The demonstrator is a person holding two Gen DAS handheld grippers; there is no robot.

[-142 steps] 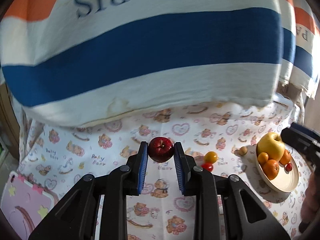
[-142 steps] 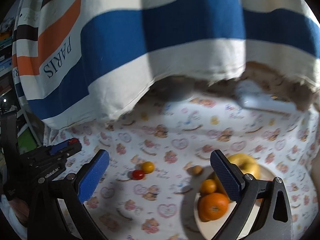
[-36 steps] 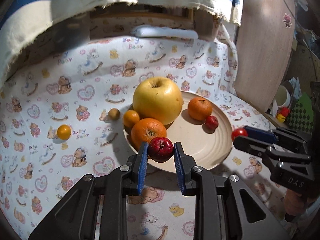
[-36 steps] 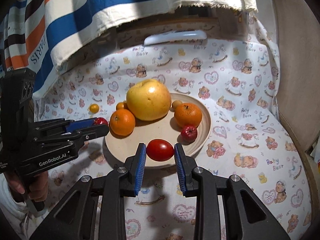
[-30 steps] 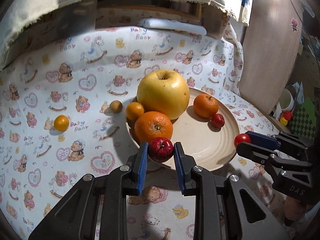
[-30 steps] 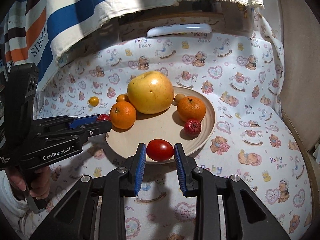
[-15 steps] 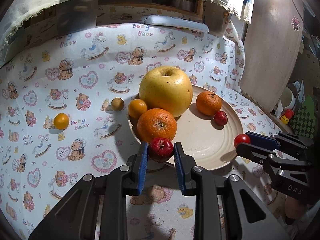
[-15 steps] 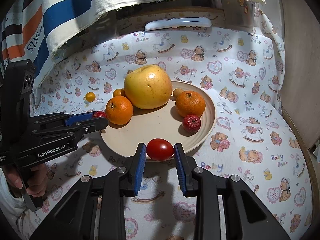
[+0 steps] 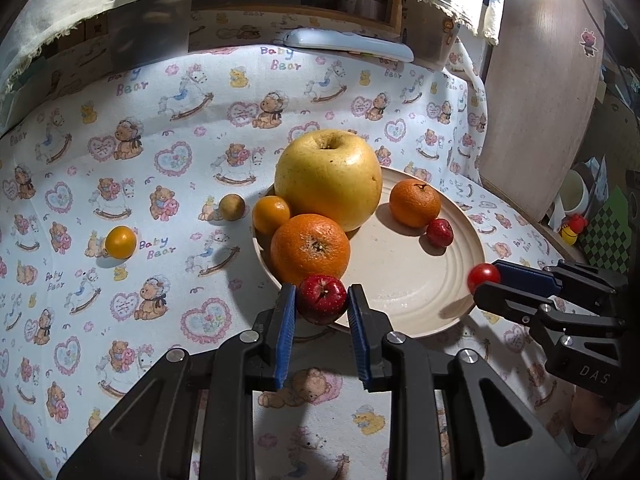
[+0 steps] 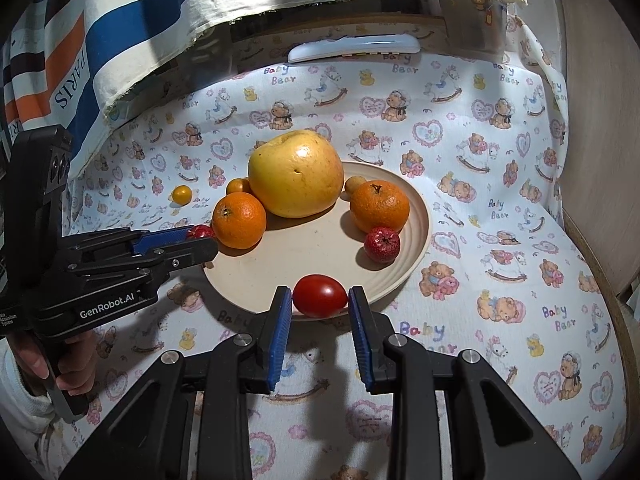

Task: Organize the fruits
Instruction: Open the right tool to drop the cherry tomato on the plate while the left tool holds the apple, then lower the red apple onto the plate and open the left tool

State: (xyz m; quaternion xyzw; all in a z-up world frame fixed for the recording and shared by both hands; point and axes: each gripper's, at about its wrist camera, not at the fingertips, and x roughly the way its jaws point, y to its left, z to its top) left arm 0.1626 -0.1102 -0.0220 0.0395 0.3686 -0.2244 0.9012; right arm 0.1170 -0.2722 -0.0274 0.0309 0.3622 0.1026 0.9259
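My left gripper (image 9: 322,308) is shut on a small dark red apple-like fruit (image 9: 322,299) and holds it at the near rim of the beige plate (image 9: 404,280). My right gripper (image 10: 320,308) is shut on a red tomato (image 10: 319,295) over the plate's (image 10: 304,256) near edge. The plate holds a big yellow apple (image 9: 328,178), a large orange (image 9: 310,248), a mandarin (image 9: 415,203), a small orange fruit (image 9: 271,214) and a small red fruit (image 9: 439,232). A yellow tomato (image 9: 120,242) and a brown fruit (image 9: 231,207) lie on the cloth left of the plate.
The table wears a teddy-bear print cloth (image 9: 168,160). A white remote (image 9: 348,44) lies at the back. A striped towel (image 10: 120,20) hangs over the back left. A wooden panel (image 9: 540,100) and the table edge lie to the right.
Both grippers have crept a little closer to the plate with their fruits still held. The fruits on the plate have not moved.
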